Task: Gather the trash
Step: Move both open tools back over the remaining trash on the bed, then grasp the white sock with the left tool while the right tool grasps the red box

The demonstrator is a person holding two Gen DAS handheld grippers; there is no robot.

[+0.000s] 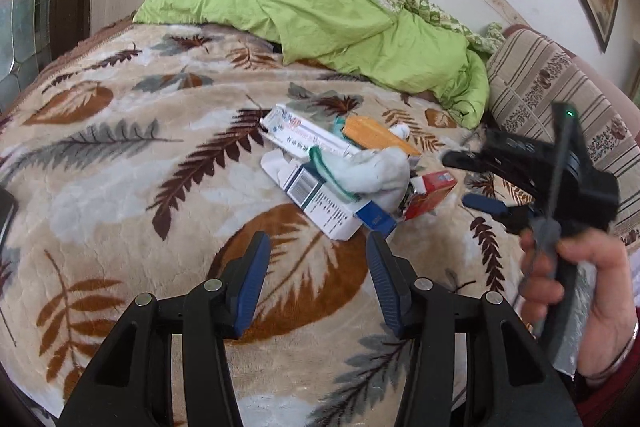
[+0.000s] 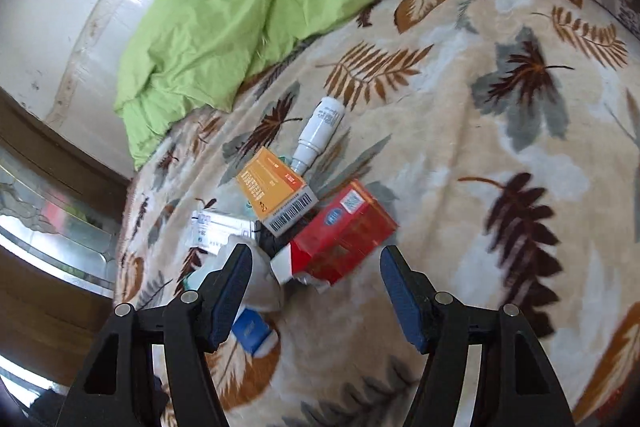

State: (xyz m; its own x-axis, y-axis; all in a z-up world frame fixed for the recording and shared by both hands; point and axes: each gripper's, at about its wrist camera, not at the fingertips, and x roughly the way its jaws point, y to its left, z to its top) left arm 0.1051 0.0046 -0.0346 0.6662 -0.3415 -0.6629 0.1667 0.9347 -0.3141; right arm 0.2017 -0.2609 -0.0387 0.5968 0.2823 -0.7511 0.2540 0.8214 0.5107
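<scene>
The left gripper point(image 1: 318, 281) and right gripper point(image 2: 316, 291) are held spread wide, nothing gripped, low over the plush leaf-patterned blanket point(image 1: 120, 163). The trash is heaped mid-bed: a red carton point(image 2: 344, 231) nearest the right gripper, an orange box point(image 2: 276, 193), a smooth white bottle point(image 2: 320, 131), a crumpled white mask point(image 1: 372, 173). The thin, already torn carton could be crushed, or the heap scattered across the soft pile.

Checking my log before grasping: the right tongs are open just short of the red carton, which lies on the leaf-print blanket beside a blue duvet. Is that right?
Not quite: the duvet is green, not blue, as the right wrist view shows. The rest holds: the right tongs are open just short of the red carton on the leaf-print blanket.
</scene>
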